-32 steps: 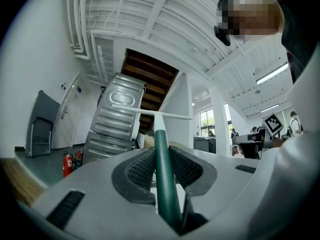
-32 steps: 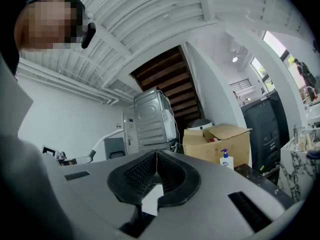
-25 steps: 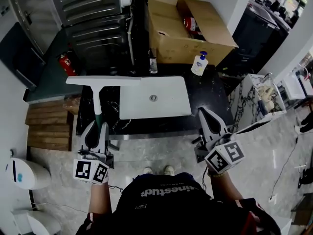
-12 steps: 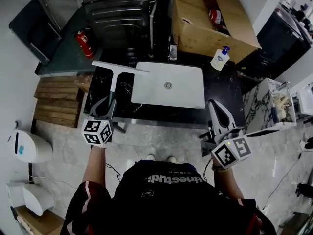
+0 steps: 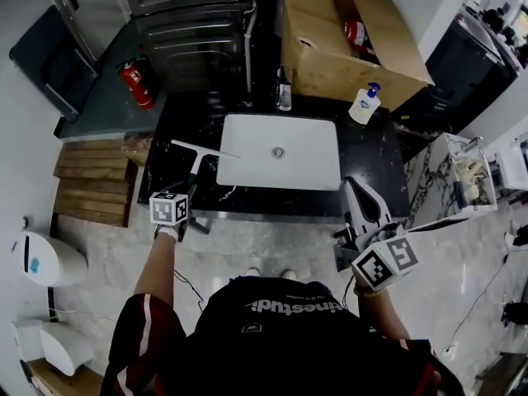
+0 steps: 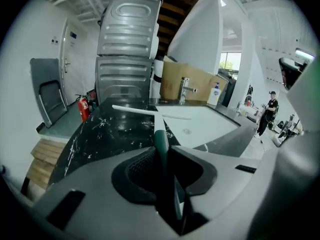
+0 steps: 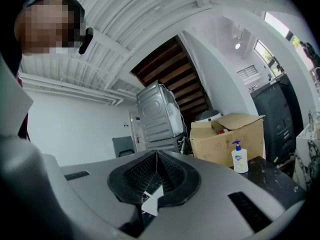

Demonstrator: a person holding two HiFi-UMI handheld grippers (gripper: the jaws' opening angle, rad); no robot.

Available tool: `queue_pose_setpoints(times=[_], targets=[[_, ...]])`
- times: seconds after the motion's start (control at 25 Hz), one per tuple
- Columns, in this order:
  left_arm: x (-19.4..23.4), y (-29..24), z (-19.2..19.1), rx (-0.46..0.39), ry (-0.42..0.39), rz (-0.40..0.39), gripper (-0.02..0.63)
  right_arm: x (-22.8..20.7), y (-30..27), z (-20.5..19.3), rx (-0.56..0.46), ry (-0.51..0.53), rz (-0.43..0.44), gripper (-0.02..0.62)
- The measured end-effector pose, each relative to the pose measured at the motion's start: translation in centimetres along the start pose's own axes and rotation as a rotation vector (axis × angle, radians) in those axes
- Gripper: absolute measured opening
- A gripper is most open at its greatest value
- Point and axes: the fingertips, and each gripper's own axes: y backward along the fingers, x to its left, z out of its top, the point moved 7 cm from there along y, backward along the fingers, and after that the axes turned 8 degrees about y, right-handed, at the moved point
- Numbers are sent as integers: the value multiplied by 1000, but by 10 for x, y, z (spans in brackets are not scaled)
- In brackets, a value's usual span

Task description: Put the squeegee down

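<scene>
- Left gripper view: your left gripper [image 6: 161, 151] clamps the squeegee [image 6: 159, 126] handle, blade ahead of the jaws.
- Next, I judge: rest it on the surface [image 6: 100, 136], then release.
- Right gripper [image 7: 156, 156]: jaws together, empty.

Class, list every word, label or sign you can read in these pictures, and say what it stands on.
"kinestudi": upside down on the person's black shirt; its ending is unclear.
Label on the soap bottle: too small to read.
Label on the fire extinguisher: too small to read.
</scene>
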Motion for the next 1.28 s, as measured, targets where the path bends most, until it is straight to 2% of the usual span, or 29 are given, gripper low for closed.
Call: queue_pose_setpoints(times=[0.16, 0.4, 0.48, 0.68, 0.76, 0.84, 1.0, 1.12, 1.2, 1.28], targets=[[3, -13, -5, 79, -10, -11, 100, -2, -1, 1, 2, 1, -4, 40], [5, -19, -11, 106, 9, 0, 113, -5, 0, -3, 8, 3, -7, 40], [6, -15, -10, 93, 3, 10, 163, -5, -2, -5, 14, 2, -1, 40], [16, 6, 11, 10, -17, 63, 183, -3, -9, -8, 18, -3, 22, 40], [16, 22, 27, -52, -32, 77, 183, 0, -13, -9, 18, 1, 37, 40], [3, 44, 51, -149, -35, 59, 183, 3, -17, -8, 16, 6, 53, 40], [-68, 102, 112, -432, -26, -103, 165, 9, -26, -5, 9, 15, 79, 40], [-130, 150, 146, -639, -101, -171, 107, 11, -30, 0, -3, 28, 93, 40], [-164, 174, 157, -750, -167, -159, 38, 10, -30, 5, -14, 41, 93, 40], [-189, 186, 159, -801, -251, -128, 14, 8, -30, 8, -20, 49, 87, 40]])
